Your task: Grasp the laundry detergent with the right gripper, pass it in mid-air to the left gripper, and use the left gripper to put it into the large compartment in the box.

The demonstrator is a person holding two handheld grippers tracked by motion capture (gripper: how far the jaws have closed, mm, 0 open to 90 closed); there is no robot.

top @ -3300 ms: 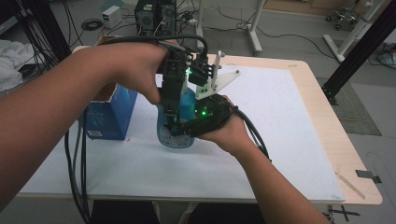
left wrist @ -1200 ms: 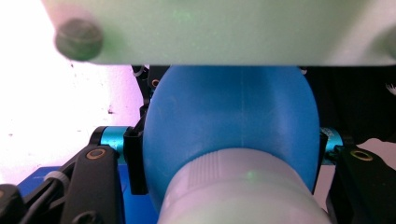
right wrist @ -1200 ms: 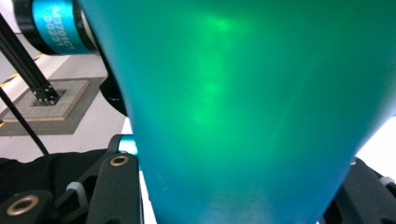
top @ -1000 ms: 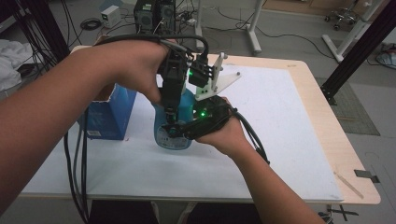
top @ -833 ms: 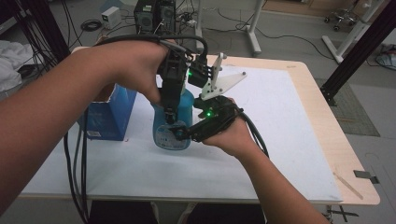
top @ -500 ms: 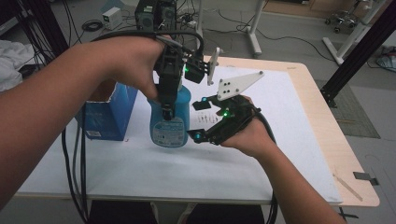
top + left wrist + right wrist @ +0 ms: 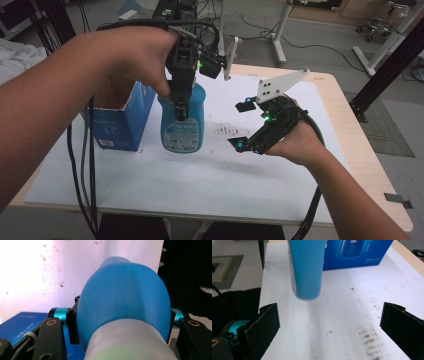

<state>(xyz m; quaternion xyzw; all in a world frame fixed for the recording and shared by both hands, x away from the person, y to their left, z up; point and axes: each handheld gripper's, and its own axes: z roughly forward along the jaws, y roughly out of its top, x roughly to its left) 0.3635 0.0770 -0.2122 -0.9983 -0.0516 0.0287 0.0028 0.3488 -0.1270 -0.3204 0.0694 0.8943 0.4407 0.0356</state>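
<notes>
Left gripper (image 7: 181, 107) clamped on the neck of the blue plastic bottle (image 7: 183, 122), now raised off the white table sheet (image 7: 150, 175). Right gripper (image 7: 242, 126) just released, jaws spread empty, drawn aside; bottle beyond them, apparently handed over.

Blue box (image 7: 117, 117) on white-topped table (image 7: 260, 170)
</notes>
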